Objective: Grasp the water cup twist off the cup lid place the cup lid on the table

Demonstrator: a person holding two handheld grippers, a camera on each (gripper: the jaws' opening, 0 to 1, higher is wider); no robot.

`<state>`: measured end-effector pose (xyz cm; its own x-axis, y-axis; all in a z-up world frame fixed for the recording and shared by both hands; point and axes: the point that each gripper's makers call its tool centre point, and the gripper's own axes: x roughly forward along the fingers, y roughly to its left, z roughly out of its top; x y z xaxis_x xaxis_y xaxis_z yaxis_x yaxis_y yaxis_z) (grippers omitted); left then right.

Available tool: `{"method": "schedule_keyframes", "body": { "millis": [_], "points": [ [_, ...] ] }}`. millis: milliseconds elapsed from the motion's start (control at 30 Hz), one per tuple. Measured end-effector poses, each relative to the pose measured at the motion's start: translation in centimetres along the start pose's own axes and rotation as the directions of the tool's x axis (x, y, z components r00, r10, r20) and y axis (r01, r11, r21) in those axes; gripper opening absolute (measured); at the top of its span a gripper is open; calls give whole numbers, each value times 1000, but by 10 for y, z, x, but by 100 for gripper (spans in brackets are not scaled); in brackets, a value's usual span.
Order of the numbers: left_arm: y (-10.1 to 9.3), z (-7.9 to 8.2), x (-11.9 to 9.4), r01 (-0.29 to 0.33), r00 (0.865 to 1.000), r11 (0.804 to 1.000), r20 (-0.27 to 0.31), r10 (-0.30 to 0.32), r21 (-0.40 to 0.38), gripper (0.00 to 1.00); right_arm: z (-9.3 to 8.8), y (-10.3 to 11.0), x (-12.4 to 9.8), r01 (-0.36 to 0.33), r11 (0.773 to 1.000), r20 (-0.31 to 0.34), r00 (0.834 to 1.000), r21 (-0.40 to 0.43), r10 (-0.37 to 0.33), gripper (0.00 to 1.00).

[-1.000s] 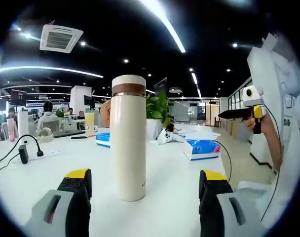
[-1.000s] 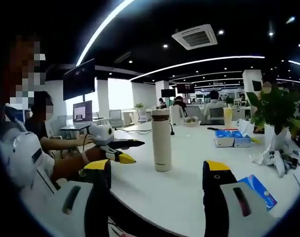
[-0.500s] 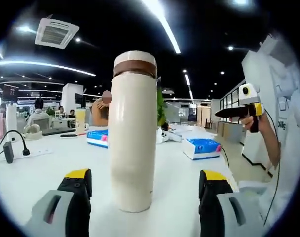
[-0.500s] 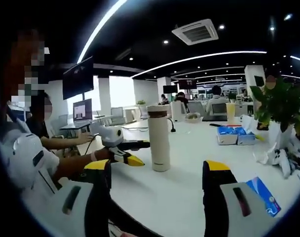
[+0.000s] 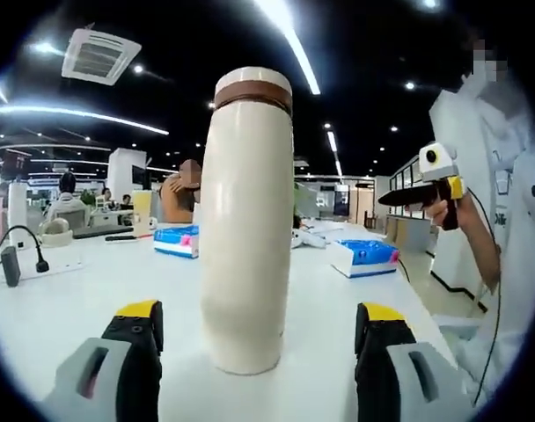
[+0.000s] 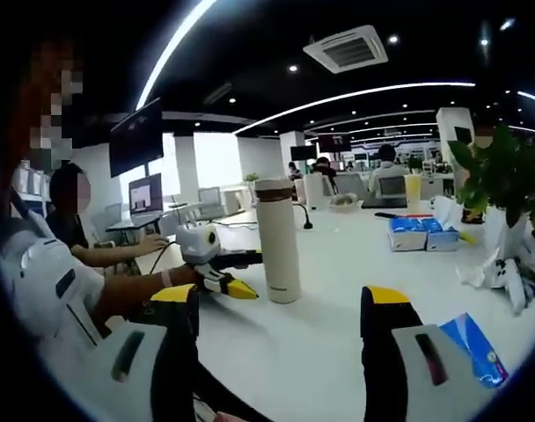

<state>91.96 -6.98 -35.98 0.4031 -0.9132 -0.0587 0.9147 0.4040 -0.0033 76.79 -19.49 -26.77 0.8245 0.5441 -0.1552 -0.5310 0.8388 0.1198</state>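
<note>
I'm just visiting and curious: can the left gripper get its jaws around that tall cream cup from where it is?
Probably yes. The left gripper is open, its jaws either side of the upright water cup, with bare table and nothing between them.

A tall, cream-coloured water cup [image 5: 244, 220] stands upright on a white table [image 5: 65, 299] — a slim cylinder with smooth sides. Its cup lid [image 5: 252, 84] is still on, set off from the body by a brown band, with a rounded cream top.
</note>
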Motion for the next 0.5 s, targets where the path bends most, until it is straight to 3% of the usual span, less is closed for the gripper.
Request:
{"method": "schedule_keyframes", "body": {
  "millis": [200, 500],
  "points": [
    [4, 1, 14, 31, 1000, 999, 6, -31, 11, 89, 11, -5, 0, 6, 1000, 4, 1000, -11, -6, 76],
    [0, 2, 17, 53, 998, 999, 30, -52, -9, 89, 5, -21, 20, -22, 1000, -19, 1000, 6, 22, 76]
  ]
}}
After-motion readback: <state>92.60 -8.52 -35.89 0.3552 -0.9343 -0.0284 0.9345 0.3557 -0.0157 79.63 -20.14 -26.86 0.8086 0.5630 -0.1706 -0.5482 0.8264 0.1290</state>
